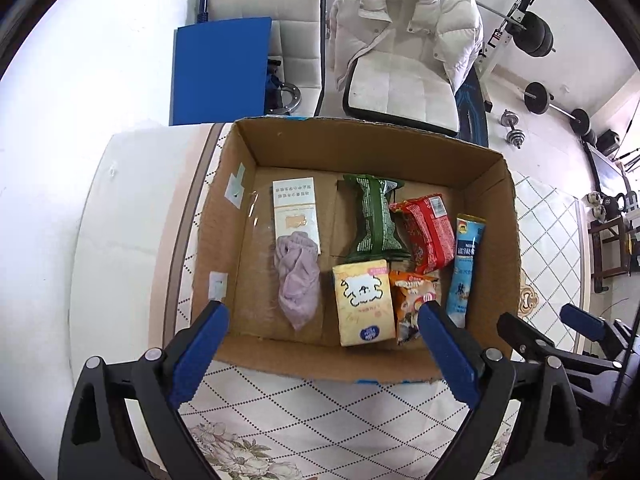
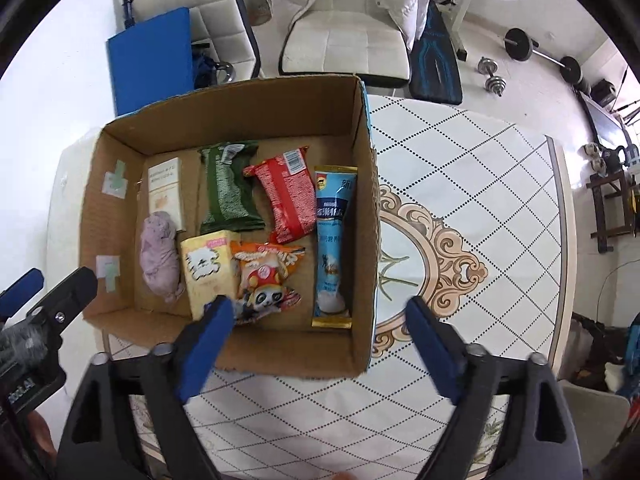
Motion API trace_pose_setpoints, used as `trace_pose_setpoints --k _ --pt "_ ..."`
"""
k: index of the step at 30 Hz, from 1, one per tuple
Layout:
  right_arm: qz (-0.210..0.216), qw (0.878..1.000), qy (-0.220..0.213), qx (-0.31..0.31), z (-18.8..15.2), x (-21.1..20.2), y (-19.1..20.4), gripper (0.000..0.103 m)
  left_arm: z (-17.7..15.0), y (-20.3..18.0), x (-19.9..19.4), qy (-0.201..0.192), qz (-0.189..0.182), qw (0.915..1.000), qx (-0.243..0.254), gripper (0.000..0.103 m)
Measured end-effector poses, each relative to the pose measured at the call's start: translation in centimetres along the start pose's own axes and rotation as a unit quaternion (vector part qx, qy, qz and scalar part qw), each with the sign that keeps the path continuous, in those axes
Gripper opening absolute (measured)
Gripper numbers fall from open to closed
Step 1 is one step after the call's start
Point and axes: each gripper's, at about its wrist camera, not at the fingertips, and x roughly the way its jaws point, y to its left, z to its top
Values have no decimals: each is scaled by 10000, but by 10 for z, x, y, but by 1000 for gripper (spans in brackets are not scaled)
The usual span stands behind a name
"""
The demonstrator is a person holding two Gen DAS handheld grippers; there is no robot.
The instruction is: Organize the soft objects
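An open cardboard box (image 1: 492, 216) (image 2: 366, 184) stands on the table. It holds a lilac cloth (image 1: 298, 276) (image 2: 160, 260), a white carton (image 1: 294, 208) (image 2: 166, 190), a green packet (image 1: 374, 216) (image 2: 230, 188), a red packet (image 1: 428, 232) (image 2: 290, 196), a yellow tissue pack (image 1: 364, 300) (image 2: 208, 268), an orange panda packet (image 1: 412, 296) (image 2: 266, 276) and a blue sachet (image 1: 466, 264) (image 2: 332, 240). My left gripper (image 1: 320, 320) is open and empty above the box's near wall. My right gripper (image 2: 320, 312) is open and empty above the box's near right corner.
The table (image 2: 480, 208) has a white diamond-patterned cloth with an ornate medallion right of the box. Beyond it stand two white chairs (image 1: 400, 88), one with a white padded jacket (image 1: 408, 12), a blue board (image 1: 220, 68) and gym weights (image 1: 536, 96).
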Motion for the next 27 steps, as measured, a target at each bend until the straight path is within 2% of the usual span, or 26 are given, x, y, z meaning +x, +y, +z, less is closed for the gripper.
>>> trace_pose_setpoints --k 4,12,21,27 --pt "109 9998 -172 24 -16 -27 -1 94 -12 1 -20 -96 -3 10000 19 97" --pt "96 9961 -875 24 -65 -110 -4 94 -47 -4 -93 -658 61 9977 118 97" --pt "60 9881 -1537 49 -126 -201 -17 94 -86 -16 -168 -1061 -193 9937 314 97" --pt "-156 9816 -1902 9 -158 -245 -27 94 -106 -19 -200 -1178 -386 9919 282 97"
